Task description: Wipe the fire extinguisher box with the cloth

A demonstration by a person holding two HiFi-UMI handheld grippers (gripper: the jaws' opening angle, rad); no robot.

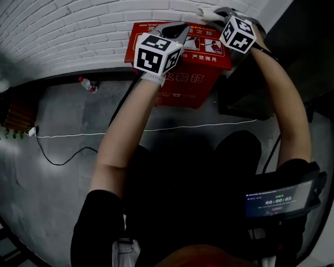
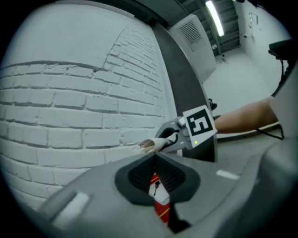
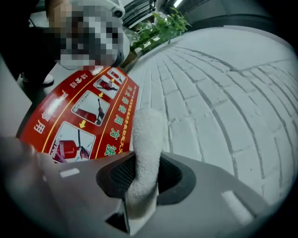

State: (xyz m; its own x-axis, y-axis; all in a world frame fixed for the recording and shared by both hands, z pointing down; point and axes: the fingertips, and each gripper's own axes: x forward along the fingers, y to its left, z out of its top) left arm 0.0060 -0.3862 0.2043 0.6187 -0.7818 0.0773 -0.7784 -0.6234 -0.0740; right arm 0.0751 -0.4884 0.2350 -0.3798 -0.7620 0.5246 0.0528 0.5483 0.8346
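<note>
The red fire extinguisher box (image 1: 182, 78) stands on the floor against the white brick wall (image 1: 78, 31). Its top carries pictures and yellow print (image 3: 88, 121). My right gripper (image 1: 211, 14) is at the box's far right corner by the wall, shut on a white cloth (image 3: 148, 132) whose end sticks out past the jaws (image 1: 204, 11). My left gripper (image 1: 181, 30) hovers over the middle of the box top, its jaws shut with nothing between them. A sliver of the red box (image 2: 160, 204) shows below them. In the left gripper view the right gripper (image 2: 173, 135) and its cloth (image 2: 151, 145) lie ahead against the bricks.
A plastic bottle (image 1: 87, 84) lies at the wall's foot, left of the box. A white cable (image 1: 172, 128) and a black cable (image 1: 57, 156) cross the grey floor. A dark cabinet (image 1: 245, 94) stands right of the box. Green plants (image 3: 163, 25) grow further along the wall.
</note>
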